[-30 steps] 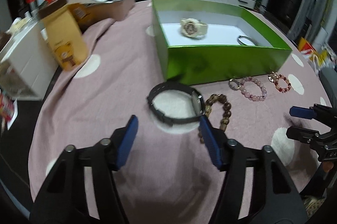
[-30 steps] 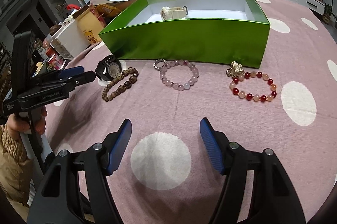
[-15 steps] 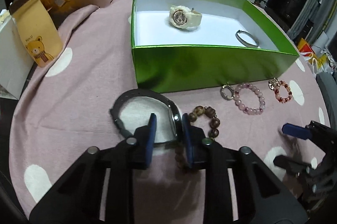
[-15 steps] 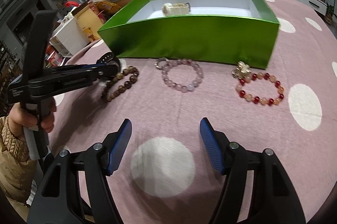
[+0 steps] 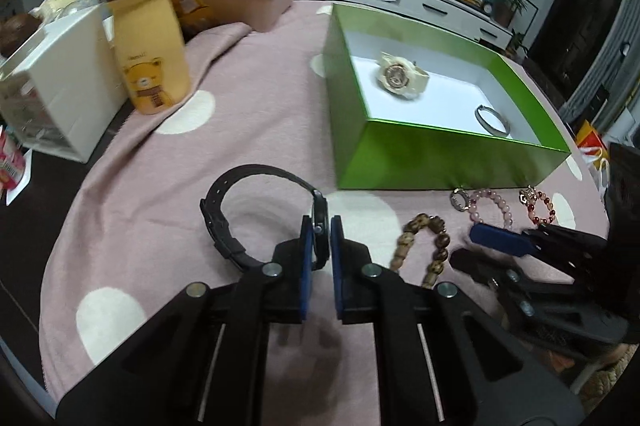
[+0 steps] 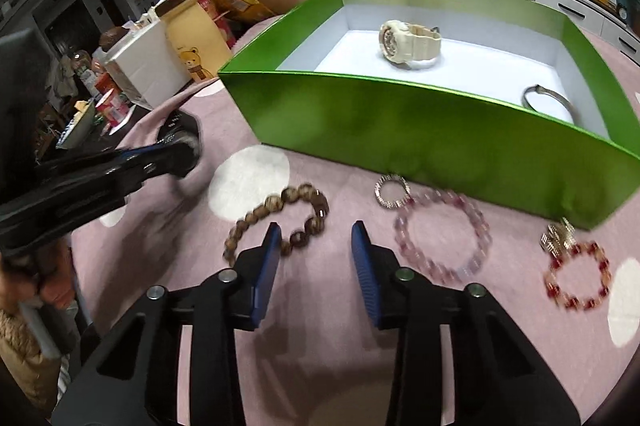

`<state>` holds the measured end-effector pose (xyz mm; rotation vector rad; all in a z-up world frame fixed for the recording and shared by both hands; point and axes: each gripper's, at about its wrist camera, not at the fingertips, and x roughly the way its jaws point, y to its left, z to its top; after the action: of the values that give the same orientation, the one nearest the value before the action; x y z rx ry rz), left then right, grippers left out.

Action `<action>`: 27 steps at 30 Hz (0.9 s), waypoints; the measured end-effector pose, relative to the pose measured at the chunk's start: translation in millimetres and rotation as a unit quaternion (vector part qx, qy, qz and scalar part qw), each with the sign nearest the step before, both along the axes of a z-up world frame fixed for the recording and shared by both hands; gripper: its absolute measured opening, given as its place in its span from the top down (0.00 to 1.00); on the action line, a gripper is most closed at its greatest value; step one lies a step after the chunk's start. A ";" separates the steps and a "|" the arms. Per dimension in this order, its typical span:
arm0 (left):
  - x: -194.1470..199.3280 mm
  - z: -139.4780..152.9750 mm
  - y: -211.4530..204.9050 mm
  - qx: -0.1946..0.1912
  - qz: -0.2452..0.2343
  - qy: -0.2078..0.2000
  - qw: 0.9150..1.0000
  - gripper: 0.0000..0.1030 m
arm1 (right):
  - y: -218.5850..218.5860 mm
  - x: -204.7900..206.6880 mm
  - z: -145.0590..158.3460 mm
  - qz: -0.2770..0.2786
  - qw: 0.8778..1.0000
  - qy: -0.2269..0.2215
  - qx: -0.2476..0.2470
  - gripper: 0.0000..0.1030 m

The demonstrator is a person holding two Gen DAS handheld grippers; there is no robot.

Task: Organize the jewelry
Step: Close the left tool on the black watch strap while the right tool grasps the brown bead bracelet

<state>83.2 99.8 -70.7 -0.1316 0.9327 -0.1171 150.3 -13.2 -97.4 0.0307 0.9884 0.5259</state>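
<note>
Left wrist view: black watch [image 5: 256,214] is clamped by left gripper [image 5: 319,250], jaws just closed.
Right gripper [image 6: 314,258]: half-open, just narrowed, nothing held.
Next: a lift into the green box [image 5: 440,158] is called for.

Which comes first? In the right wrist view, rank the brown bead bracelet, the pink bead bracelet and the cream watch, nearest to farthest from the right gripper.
From the right gripper:
1. Brown bead bracelet, on the cloth by its left finger.
2. Pink bead bracelet, on the cloth to the right.
3. Cream watch, inside the green box.
</note>
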 end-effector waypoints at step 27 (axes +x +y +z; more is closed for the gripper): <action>-20.9 16.8 -14.5 -0.023 -0.016 -0.016 0.999 0.92 | -5.0 -28.7 45.8 -0.009 0.991 -0.121 -0.056 0.94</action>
<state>62.4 85.3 -53.9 -0.1569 0.8998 -0.1706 121.6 -18.2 -51.6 -0.1229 0.7788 0.4450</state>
